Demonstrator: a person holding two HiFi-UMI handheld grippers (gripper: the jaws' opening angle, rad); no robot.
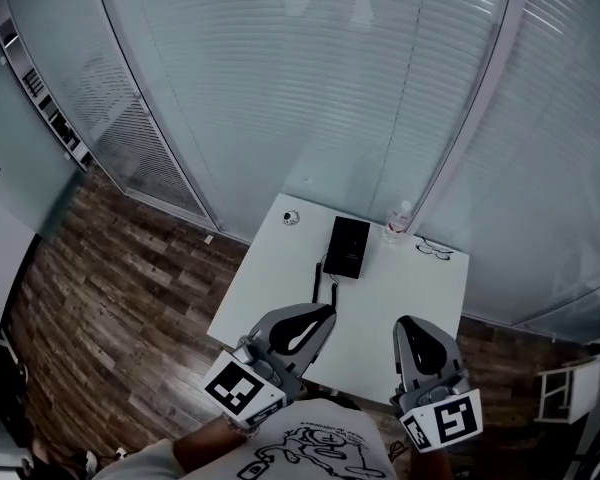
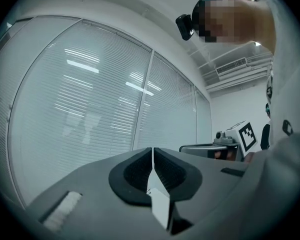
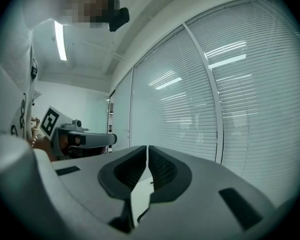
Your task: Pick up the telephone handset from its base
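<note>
Telephone (image 1: 347, 246), handset and base reading as one black block, lies toward the far side of the white table (image 1: 270, 288). Left gripper (image 1: 323, 315) and right gripper (image 1: 408, 326) hover over the near edge, well apart from it, both with jaws pressed together on nothing.
</note>
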